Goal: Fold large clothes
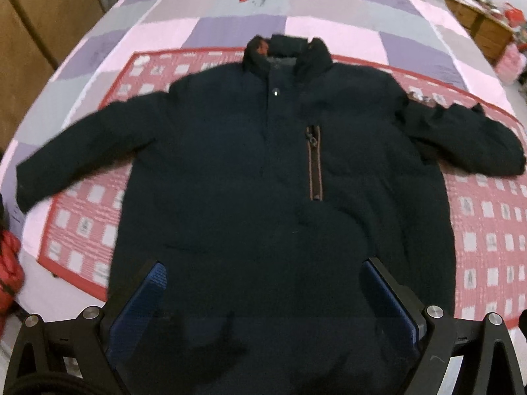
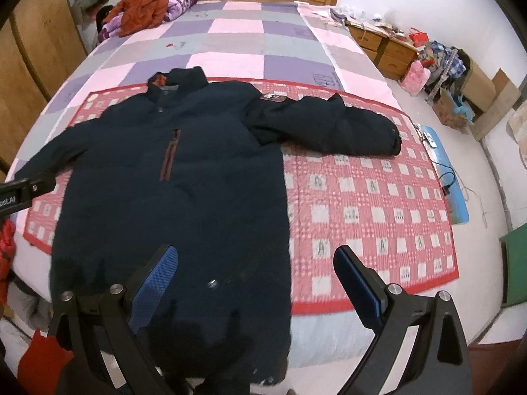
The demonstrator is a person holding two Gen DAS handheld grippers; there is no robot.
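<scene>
Lying flat on the bed (image 2: 257, 42), the jacket (image 1: 263, 171) spreads beyond both wide-spread tongs (image 1: 263, 283) (image 2: 257, 263).

Dim, flat indoor light. Navy jacket (image 1: 263, 164) swallows detail, nearly black. Motion blur throughout, worse in left view. Strong fisheye bending at edges; dark vignette corners in right view.

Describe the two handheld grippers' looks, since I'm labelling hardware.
Left gripper and right gripper match: black angular linkage arms, round silver pivot bolts, blue textured finger pads. White lettering marks one black part at the right view's edge. No cables or sleeves visible.
</scene>
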